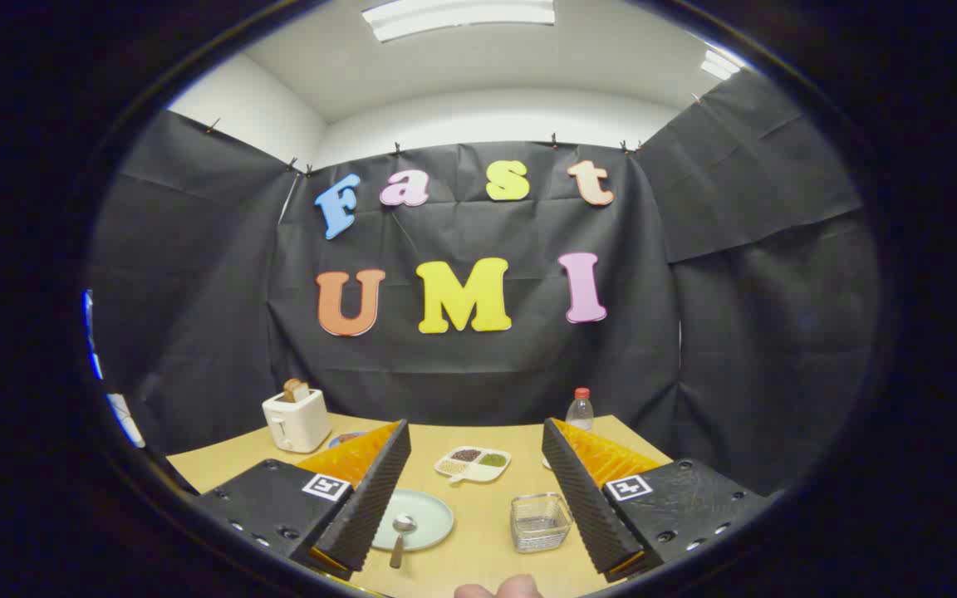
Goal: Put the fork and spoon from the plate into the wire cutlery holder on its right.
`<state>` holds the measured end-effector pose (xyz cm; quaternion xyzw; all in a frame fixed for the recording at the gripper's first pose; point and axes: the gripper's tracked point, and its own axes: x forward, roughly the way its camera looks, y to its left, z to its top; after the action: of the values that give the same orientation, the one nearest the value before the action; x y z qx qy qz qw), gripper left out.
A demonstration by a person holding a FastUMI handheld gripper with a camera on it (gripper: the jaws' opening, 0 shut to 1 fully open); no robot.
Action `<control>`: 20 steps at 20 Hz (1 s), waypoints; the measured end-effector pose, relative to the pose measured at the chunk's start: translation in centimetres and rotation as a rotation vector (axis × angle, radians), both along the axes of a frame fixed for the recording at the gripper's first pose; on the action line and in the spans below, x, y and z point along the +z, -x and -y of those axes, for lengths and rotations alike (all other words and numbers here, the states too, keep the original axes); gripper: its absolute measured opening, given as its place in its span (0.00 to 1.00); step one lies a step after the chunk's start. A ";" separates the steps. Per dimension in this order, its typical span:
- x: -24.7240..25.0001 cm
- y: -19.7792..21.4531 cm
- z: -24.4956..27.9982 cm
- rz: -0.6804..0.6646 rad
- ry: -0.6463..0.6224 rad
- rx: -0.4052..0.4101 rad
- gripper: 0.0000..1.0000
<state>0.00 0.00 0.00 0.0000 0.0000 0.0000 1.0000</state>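
A pale green plate (pixel 429 515) lies on the wooden table between my fingers, close to the left one. A metal spoon (pixel 401 533) rests on it, bowl on the plate and handle over its near rim. The left finger hides part of the plate, and I can make out no fork. The wire cutlery holder (pixel 540 522) stands to the plate's right, just inside the right finger. My gripper (pixel 474 482) hangs above the table, open wide, with nothing between its fingers.
A white toaster (pixel 296 419) with a slice of bread stands at the back left. A white divided dish (pixel 472 463) with dark and green fillings sits beyond the plate. A clear bottle (pixel 580 410) with a red cap stands at the back right. A fingertip (pixel 499 589) shows at the near edge.
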 end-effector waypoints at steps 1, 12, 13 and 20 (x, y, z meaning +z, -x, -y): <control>0.1 0.1 -0.2 -0.004 0.000 0.004 0.95; -1.3 -0.6 -1.2 -0.097 0.010 0.034 0.95; -1.2 -0.6 -1.2 -0.099 0.011 0.034 0.95; -1.1 -1.1 -2.0 -0.114 0.014 0.066 0.95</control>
<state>1.05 1.97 -1.06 -0.0071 0.0572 0.0328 0.9978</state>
